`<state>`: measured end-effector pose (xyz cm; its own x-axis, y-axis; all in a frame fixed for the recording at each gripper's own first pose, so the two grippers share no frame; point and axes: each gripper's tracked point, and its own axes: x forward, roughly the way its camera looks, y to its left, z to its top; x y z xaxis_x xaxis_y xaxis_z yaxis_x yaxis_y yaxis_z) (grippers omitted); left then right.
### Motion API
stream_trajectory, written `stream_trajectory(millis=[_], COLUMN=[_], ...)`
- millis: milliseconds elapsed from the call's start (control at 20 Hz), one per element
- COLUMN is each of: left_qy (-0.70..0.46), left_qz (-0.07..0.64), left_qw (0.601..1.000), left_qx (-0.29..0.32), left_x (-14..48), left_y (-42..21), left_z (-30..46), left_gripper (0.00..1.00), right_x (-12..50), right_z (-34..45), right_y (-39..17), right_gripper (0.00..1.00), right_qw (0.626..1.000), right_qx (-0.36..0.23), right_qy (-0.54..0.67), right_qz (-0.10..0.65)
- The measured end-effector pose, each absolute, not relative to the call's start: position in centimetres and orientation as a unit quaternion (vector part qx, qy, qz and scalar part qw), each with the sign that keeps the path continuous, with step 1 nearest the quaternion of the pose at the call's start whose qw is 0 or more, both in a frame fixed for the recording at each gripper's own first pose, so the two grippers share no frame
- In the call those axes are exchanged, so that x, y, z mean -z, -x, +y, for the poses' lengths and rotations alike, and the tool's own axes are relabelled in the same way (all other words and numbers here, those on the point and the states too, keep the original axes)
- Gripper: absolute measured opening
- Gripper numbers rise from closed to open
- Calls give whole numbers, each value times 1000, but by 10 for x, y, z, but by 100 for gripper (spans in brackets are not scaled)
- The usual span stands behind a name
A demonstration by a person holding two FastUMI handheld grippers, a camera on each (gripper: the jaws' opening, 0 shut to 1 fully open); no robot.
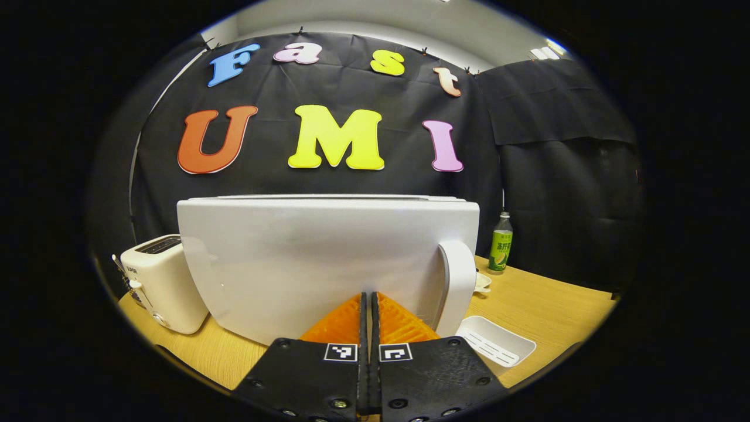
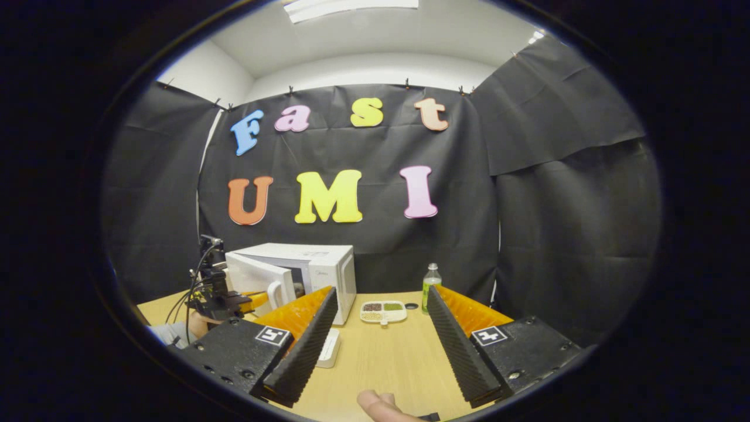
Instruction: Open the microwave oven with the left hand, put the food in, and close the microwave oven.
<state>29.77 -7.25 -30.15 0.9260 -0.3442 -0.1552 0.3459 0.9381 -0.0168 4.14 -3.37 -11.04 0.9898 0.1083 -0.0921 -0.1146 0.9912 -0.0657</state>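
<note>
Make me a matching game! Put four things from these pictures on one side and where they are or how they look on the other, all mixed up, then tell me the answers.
Things:
1. microwave door
2. green bottle
3. toaster
4. right gripper

Clues:
A. fingers spread wide apart
B. stands on the table to the left of the microwave door
C. swung partly open
D. stands upright near the back of the table, by the black cloth

Pairs: 1-C, 2-D, 3-B, 4-A
</note>
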Motion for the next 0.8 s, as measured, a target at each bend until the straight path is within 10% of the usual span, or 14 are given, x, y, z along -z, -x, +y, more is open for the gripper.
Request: stream_trajectory(millis=[800], left_qy=[-8], left_qz=[89], left_qw=[989], left_qx=[122], left_x=[290], left_y=[-370], left_z=[-76], left_gripper=[0], right_x=[121], right_z=[-46], right_y=[-63], right_gripper=[98], right_qw=[996], right_qx=[-41], right_qy=[51], right_qz=[61])
